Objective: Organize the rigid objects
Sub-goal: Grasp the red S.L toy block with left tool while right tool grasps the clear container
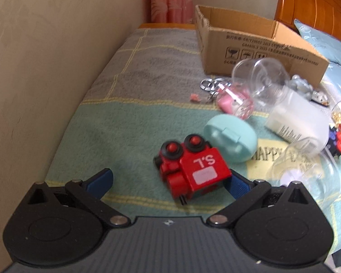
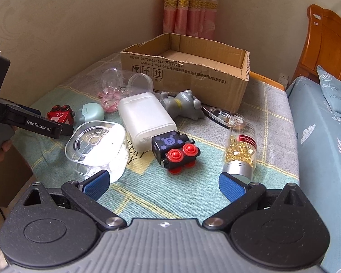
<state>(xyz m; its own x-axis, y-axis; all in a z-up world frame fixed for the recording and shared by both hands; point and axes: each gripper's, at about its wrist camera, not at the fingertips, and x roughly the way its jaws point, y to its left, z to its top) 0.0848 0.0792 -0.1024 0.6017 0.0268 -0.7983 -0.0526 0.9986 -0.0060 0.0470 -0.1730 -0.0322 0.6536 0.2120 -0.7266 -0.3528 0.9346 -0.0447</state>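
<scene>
Red toy car (image 1: 193,170) marked "S.L"

The red toy train (image 1: 194,168) is glossy hard plastic lying on a fuzzy, matt woven blanket (image 1: 134,122). The cardboard box (image 2: 186,72) is dull, creased brown paperboard, the clear container (image 2: 96,146) smooth see-through plastic, and the headboard (image 2: 327,45) varnished wood.

Both spread wide: left gripper (image 1: 170,182) aimed toward 12 o'clock, right gripper (image 2: 163,182) likewise, fingers (image 2: 97,183) empty.
</scene>
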